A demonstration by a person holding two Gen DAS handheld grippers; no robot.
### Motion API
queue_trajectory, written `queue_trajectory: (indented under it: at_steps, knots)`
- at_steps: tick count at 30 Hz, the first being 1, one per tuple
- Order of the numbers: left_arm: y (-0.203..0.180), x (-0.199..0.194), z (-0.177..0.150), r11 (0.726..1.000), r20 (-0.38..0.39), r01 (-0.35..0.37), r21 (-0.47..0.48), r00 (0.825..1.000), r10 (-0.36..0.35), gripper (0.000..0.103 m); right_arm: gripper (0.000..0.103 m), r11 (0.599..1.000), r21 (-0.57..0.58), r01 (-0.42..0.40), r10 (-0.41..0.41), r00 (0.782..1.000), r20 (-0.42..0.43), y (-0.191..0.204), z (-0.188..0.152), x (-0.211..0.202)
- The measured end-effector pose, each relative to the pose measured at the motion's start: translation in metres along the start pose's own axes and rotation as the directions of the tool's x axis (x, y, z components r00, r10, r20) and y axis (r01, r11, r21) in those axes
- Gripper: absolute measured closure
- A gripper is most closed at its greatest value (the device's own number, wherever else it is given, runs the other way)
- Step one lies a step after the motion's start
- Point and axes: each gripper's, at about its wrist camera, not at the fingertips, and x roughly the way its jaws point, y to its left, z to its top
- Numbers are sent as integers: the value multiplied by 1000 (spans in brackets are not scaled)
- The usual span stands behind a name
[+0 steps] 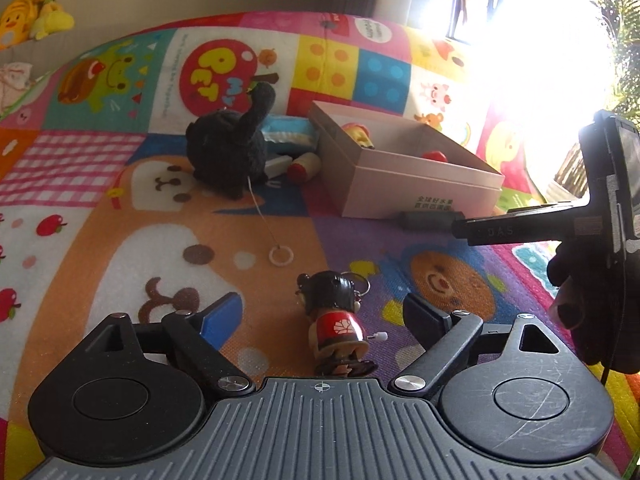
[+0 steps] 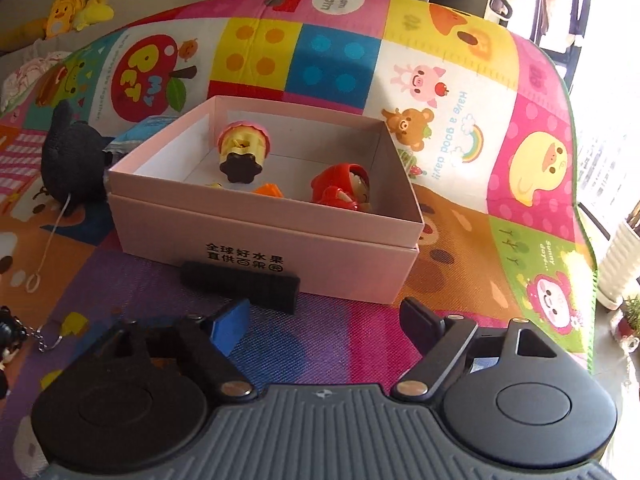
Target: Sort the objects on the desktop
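A small wind-up doll (image 1: 338, 322) with black hair and a red body lies on the colourful play mat, between the open fingers of my left gripper (image 1: 322, 314). A pink cardboard box (image 1: 404, 176) stands beyond it; in the right wrist view the box (image 2: 280, 236) holds a yellow cupcake toy (image 2: 242, 152), a red figure (image 2: 344, 188) and an orange piece (image 2: 267, 191). My right gripper (image 2: 326, 320) is open and empty, just short of a black bar (image 2: 240, 284) lying against the box front.
A black knitted plush (image 1: 232, 148) with a pull string and white ring (image 1: 281, 256) lies left of the box, with a blue packet (image 1: 288, 130) and a red-capped toy (image 1: 304, 166) beside it. Yellow plush toys (image 1: 32, 12) sit beyond the mat.
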Motion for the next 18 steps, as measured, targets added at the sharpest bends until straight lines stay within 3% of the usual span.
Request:
queue_trajectory:
  at_steps: [3,10,12,18]
  knots:
    - [0,0,0,1000,-1,2,-5,1000,-2,9,14,995,38,-88,88,996,-4,9,2,-2]
    - [0,0,0,1000,-1,3,-4,1000,-4,8,14,990,90,-104,110,992,-62,31,10,27]
    - [0,0,0,1000,-4,3,-6,1000,-3,8,28,993,83,-87,92,994,-59,34,12,29]
    - [0,0,0,1000,-11,-5,-8,1000,5,8,28,991,71,-115,119,992,-47,24,1,8]
